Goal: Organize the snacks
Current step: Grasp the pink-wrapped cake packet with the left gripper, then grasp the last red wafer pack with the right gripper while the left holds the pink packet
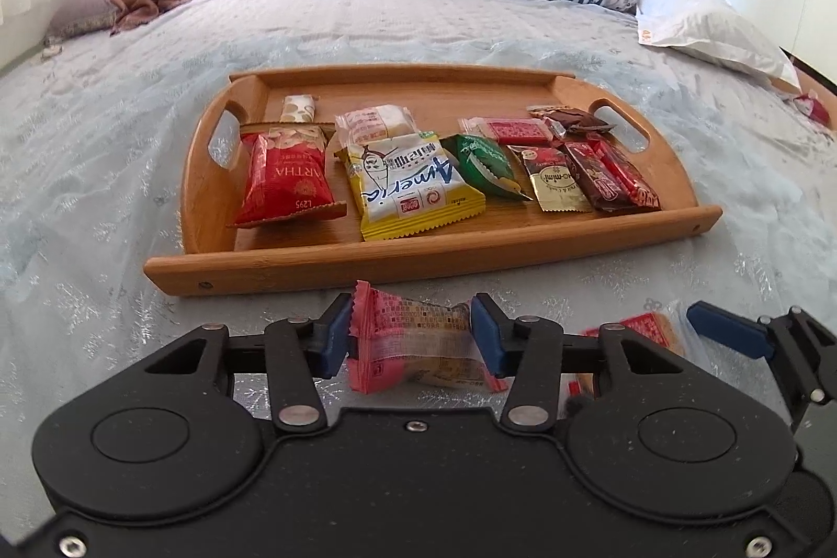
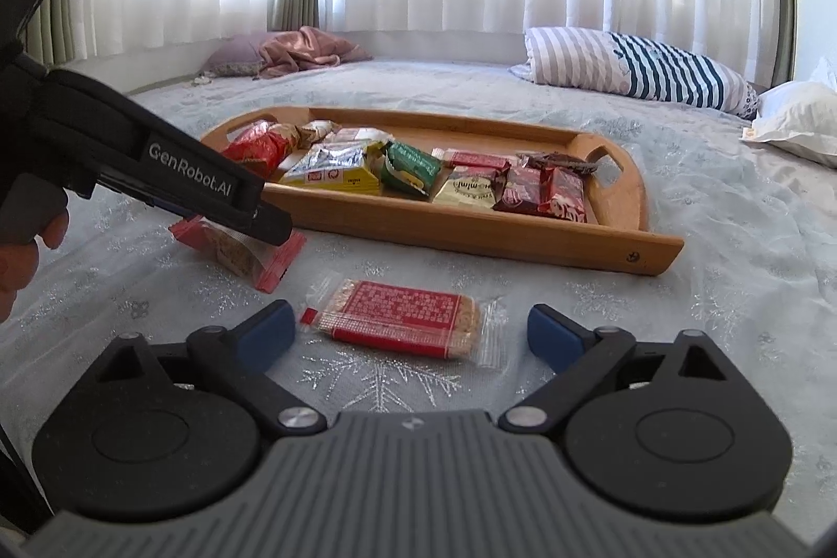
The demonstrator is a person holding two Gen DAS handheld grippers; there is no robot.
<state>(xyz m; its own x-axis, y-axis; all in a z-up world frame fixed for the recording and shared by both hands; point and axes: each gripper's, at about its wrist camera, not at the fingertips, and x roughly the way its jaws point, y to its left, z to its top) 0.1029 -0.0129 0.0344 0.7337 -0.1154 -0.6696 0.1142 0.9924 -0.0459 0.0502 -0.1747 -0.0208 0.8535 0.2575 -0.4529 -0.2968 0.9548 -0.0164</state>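
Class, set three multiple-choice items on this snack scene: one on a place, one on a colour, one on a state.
1. Where does the tray sit? A on a bed; B on a desk; C on the floor.
2. What colour is the wrapper in the left gripper? A blue; B pink-red; C green.
3. How is the right gripper? A shut on a cracker; B open around a cracker; C holding the tray.

Key: 1 A, bedspread lies under it; 2 B, seen between the pads; 3 B, pads stand clear of the cracker.
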